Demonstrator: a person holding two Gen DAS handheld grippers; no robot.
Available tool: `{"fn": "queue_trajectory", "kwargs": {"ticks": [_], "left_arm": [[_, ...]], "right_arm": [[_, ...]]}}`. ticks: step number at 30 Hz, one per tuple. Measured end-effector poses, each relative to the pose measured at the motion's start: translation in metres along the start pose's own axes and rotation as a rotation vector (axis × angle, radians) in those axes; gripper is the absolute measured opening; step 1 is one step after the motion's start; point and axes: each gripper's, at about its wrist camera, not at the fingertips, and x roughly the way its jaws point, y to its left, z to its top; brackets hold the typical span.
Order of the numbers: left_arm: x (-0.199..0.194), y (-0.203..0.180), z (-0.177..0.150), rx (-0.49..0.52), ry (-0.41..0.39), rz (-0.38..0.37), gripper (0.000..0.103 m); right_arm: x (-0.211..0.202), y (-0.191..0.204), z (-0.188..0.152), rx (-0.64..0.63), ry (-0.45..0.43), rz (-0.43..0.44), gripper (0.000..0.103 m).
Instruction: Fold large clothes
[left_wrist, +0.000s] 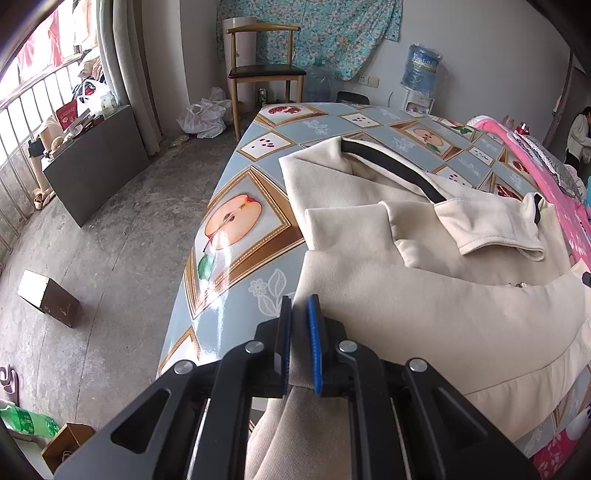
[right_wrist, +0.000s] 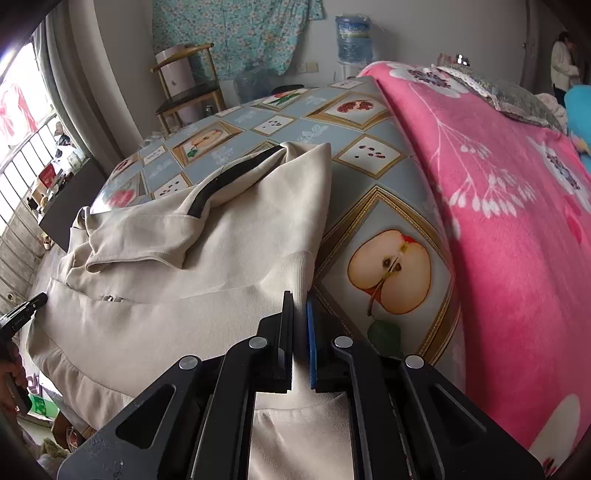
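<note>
The cream matt cloth jacket (left_wrist: 424, 306) looks soft, the fruit-print plastic counter cover (left_wrist: 236, 236) is glossy, and the pink fleece blanket (right_wrist: 517, 229) looks fuzzy.

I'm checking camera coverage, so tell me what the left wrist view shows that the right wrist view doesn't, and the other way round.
Only the left wrist view shows the small brown cardboard box on the concrete floor and white plastic bags by the wall. Only the right wrist view shows the apple-patterned tablecloth right of the garment and most of the pink floral blanket. Both show the cream jacket with black trim, the wooden chair and the blue water bottle.
</note>
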Motion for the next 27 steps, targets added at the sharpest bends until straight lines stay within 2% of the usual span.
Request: {"fn": "queue_trajectory", "kwargs": {"ticks": [27], "left_arm": [[-0.0005,-0.0034,-0.0018,0.009,-0.004,0.022,0.009]], "right_arm": [[0.0004,0.0025,0.0003,0.017,0.022,-0.036,0.008]]}}
